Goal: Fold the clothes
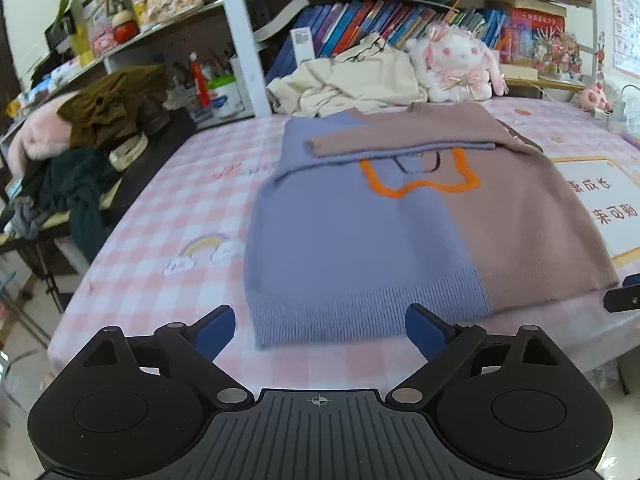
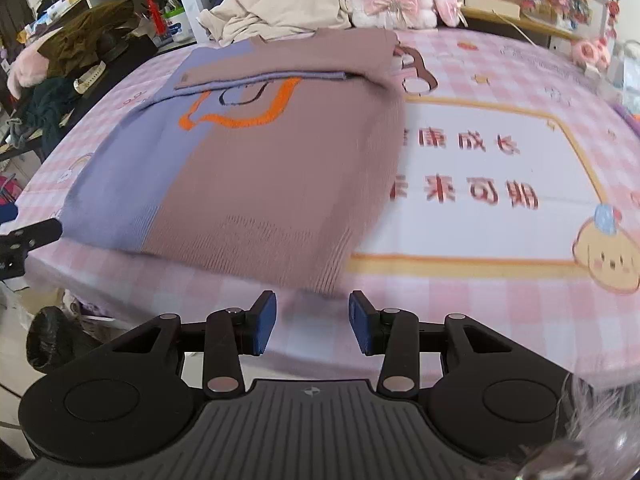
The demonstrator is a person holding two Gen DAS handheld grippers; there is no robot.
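While we are holding both tools short of the bed's near edge, our left tongs (image 1: 320, 330) are standing spread wide with nothing between the blue pads (image 1: 216, 330), hanging just in front of the ribbed hem of the sweater (image 1: 360, 240). Our right tongs (image 2: 313, 326) are standing partly apart, also gripping nothing, just short of the sweater's brown corner and not touching it.

We are seeing the sweater, half lilac and half brown with an orange outline on its chest, lying flat on the pink checked bed sheet (image 1: 168, 216), both sleeves folded across the upper chest.

From the left wrist we are seeing a bookshelf (image 1: 400, 20) behind the bed, a cream garment (image 1: 352, 84) heaped beside a white plush rabbit (image 1: 456, 64), and a dark side surface (image 1: 168, 140) piled with olive and dark green clothes. From the right wrist we are seeing more of the sheet's printed panel (image 2: 480, 168) with red characters and a cartoon bear (image 2: 608, 256), plus the tip of the left tool at the picture's left edge.
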